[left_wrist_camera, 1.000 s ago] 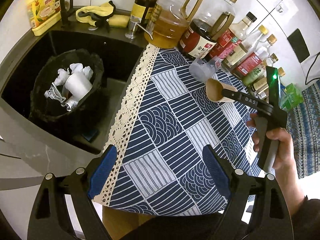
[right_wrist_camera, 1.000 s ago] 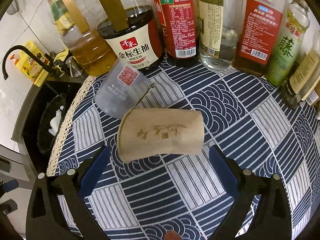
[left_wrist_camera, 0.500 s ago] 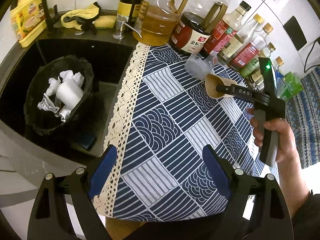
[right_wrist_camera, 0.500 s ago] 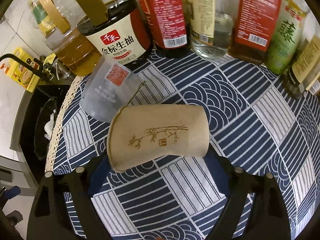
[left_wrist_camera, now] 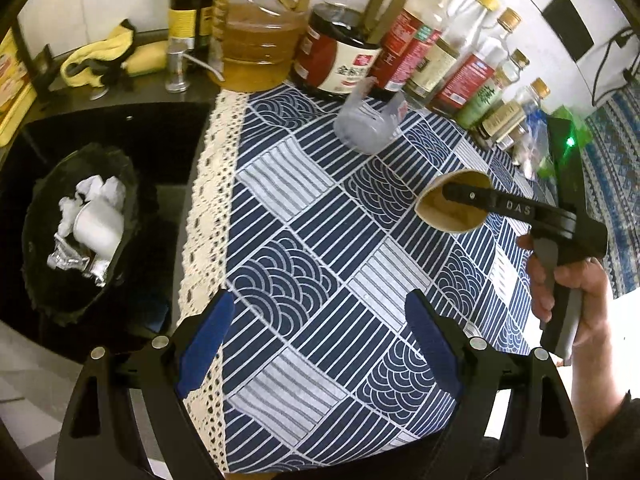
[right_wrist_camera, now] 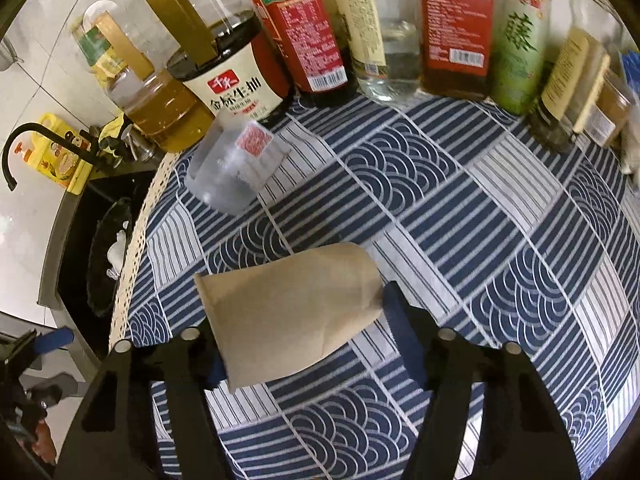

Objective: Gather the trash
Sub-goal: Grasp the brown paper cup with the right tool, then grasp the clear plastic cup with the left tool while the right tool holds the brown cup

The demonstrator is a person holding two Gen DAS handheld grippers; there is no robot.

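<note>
A brown paper cup [right_wrist_camera: 292, 312] lies sideways between the fingers of my right gripper [right_wrist_camera: 304, 340], which is shut on it and holds it above the tablecloth. The left wrist view shows the same cup [left_wrist_camera: 452, 204] with its open mouth facing left, gripped by the right gripper [left_wrist_camera: 460, 196]. A clear plastic cup [left_wrist_camera: 366, 128] lies on its side near the bottles; it also shows in the right wrist view [right_wrist_camera: 236, 168]. My left gripper [left_wrist_camera: 316, 344] is open and empty over the near edge of the table. A black-lined trash bin [left_wrist_camera: 44, 280] with white paper and foil sits in the sink at the left.
A row of oil, soy sauce and vinegar bottles [right_wrist_camera: 312, 28] lines the back of the blue patterned tablecloth [left_wrist_camera: 304, 248]. A yellow cloth [left_wrist_camera: 100, 60] and faucet lie behind the sink. A lace edge [left_wrist_camera: 204, 200] marks the table's left side.
My right gripper closed on the brown paper cup and lifted it off the cloth. The left gripper moved closer over the table; the clear cup stayed put.
</note>
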